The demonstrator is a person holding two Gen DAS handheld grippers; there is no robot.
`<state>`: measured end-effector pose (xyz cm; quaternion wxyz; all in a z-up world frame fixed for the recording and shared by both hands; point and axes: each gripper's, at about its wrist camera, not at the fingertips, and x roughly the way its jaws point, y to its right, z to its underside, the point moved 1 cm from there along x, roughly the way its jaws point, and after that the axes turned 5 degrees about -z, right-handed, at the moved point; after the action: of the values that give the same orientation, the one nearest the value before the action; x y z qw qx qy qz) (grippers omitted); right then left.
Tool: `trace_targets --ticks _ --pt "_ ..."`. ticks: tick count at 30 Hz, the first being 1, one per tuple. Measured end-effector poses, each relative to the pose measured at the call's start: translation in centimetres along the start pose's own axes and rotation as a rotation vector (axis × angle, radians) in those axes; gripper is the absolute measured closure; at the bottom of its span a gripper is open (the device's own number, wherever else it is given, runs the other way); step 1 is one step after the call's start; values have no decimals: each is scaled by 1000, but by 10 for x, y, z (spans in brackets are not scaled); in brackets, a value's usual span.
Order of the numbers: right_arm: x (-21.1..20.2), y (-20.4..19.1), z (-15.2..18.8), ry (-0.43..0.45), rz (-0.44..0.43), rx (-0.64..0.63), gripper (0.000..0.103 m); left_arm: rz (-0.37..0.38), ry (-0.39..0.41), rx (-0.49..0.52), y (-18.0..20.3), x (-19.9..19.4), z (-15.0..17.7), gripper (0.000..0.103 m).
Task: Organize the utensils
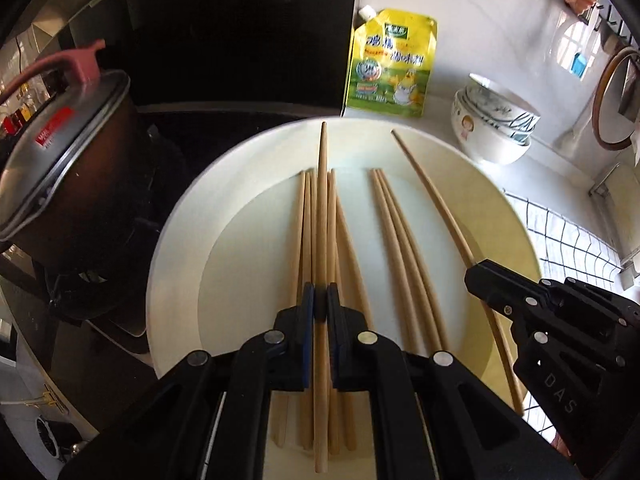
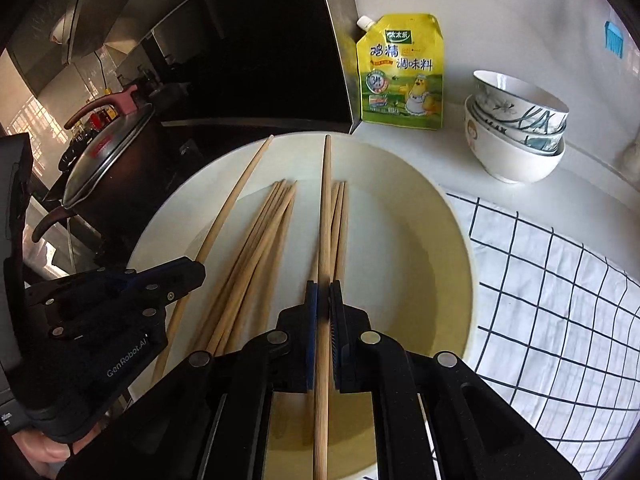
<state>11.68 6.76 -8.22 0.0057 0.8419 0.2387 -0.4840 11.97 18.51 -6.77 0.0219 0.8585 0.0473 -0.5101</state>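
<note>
White counter (image 2: 500, 184) is shown bearing a pale plate (image 2: 448, 240) of loose chopsticks (image 2: 256, 248) beneath both grippers, each with fingers clamped on one long chopstick: left gripper (image 1: 321, 304) on left chopstick (image 1: 322, 184), right gripper (image 2: 323, 300) on right chopstick (image 2: 326, 200).

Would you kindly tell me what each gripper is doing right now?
Left gripper: shut on one long wooden chopstick.
Right gripper: shut on another long wooden chopstick.
</note>
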Motion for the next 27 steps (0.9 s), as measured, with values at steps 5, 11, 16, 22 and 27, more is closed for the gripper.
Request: trace_targets --ticks 5,11,16,22,27 --pt "13 5 2 -30 19 26 97 11 -36 6 -1 13 5 95" --pt "14 11 4 -33 37 38 97 16 -36 2 -1 12 6 94" --pt "7 13 4 -17 51 45 92 1 -43 -18 -3 8 6 56" --pt "-9 15 8 14 61 50 79 -31 17 -48 -10 -12 12 25" --pt "-19 14 13 20 69 48 78 -45 29 -59 -13 -24 14 25"
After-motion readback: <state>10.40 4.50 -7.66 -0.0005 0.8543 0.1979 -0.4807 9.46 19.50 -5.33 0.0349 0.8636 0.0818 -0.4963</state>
